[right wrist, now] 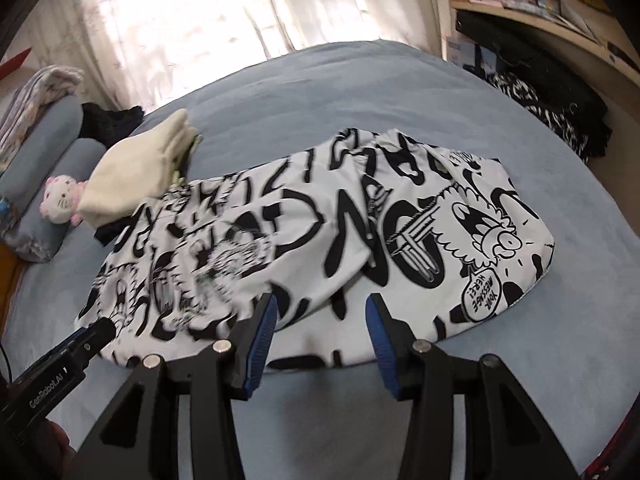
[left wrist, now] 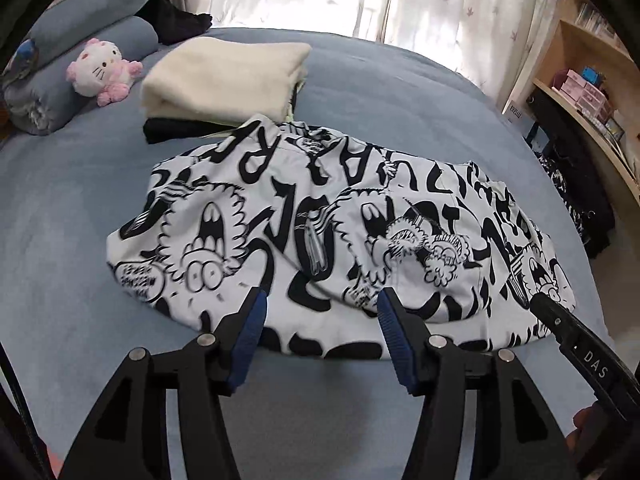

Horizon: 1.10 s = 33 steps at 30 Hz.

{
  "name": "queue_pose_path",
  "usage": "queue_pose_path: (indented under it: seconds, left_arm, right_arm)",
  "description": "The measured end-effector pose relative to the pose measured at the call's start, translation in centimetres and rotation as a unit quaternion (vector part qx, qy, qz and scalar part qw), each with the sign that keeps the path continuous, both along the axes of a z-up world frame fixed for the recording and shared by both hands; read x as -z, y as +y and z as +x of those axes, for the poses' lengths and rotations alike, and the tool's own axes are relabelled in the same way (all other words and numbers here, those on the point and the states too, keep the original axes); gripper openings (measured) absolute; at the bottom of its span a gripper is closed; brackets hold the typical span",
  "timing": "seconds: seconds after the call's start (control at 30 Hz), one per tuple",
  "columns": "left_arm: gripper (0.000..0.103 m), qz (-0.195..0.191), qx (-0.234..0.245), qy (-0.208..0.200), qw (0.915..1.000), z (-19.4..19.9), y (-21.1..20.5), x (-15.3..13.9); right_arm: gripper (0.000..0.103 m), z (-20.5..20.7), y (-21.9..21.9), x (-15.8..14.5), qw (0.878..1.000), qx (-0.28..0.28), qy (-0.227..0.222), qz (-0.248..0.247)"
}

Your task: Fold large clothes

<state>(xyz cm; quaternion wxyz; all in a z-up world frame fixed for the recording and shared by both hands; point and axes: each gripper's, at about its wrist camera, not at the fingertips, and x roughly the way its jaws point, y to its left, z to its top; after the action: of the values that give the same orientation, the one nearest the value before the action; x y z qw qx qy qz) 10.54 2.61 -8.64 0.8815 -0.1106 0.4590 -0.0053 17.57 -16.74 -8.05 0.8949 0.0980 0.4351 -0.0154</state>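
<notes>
A white garment with a bold black cartoon print (left wrist: 320, 220) (right wrist: 320, 216) lies folded into a wide band across the blue bed cover (left wrist: 72, 208) (right wrist: 400, 92). My left gripper (left wrist: 322, 296) hovers over the garment's near edge, its blue pads apart with nothing pinched between them. Further right along the same near edge my right gripper (right wrist: 320, 300) also stands open, and the cloth under it lies flat. Each gripper's black tip shows in the other's view, the right gripper (left wrist: 560, 320) at the garment's right end and the left gripper (right wrist: 92, 336) at its left end.
A folded cream garment (left wrist: 224, 76) (right wrist: 132, 176) sits on a black one behind the printed garment. A pink and white plush toy (left wrist: 100, 70) (right wrist: 60, 198) leans on blue pillows (left wrist: 92, 32) at the left. Curtains hang behind; wooden shelves (left wrist: 580, 80) and dark clothes (right wrist: 552, 108) flank the bed's right side.
</notes>
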Motion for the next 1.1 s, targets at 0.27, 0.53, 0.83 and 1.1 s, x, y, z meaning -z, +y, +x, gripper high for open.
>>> queue_pose_path:
  seconds: [0.27, 0.53, 0.83, 1.1]
  left_arm:
    - [0.059, -0.099, -0.022, 0.021, 0.9946, -2.0, 4.7, 3.4]
    - [0.059, -0.141, -0.056, 0.056, 0.9868, -2.2, 8.1, 7.2]
    - [0.059, -0.236, -0.097, 0.054, 0.9653, -1.4, 10.9, 10.9]
    - [0.059, -0.262, -0.138, 0.02, 0.9549, 1.7, 12.3, 12.8]
  right_arm:
    - [0.046, -1.4, 3.8, 0.3, 0.999, -0.042, -0.021, 0.003]
    - [0.046, -0.7, 7.1, 0.8, 0.997, -0.068, -0.033, -0.002]
    - [0.046, 0.3, 8.2, 1.6, 0.996, -0.075, -0.038, -0.001]
    - [0.046, 2.4, 8.1, 2.5, 0.996, -0.07, -0.051, -0.014]
